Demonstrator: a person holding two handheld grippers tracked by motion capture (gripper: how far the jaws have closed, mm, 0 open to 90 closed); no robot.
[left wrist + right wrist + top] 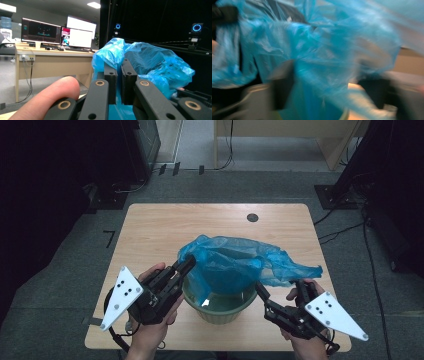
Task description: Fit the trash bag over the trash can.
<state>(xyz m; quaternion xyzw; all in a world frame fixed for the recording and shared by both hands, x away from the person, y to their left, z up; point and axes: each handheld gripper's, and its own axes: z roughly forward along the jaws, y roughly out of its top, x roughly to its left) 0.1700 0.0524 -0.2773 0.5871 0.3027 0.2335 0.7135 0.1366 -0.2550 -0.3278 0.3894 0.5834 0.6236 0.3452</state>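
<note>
Gripping blue bag [235, 262] with left gripper [189, 263] — jaws pinched nearly together on the plastic at the bag's left edge, seen close up in left gripper view [119, 75], film bunched above and between the pads. Fingertip [50, 97] resting beside that gripper's linkage. Right gripper [261, 291] at the bag's lower right side, near bin [220, 307] rim; jaws spread apart in right gripper view [329, 85], blurred, blue film draped between and over them, pads not pressing it. Bag sitting half in the green bin, puffed up above the rim, loose tail trailing right over table [150, 225]. Bin near the front edge of the table, between both hands. Left hand [150, 320] and right hand [305, 320] coming in from the bottom — white plates on both grippers facing up.
</note>
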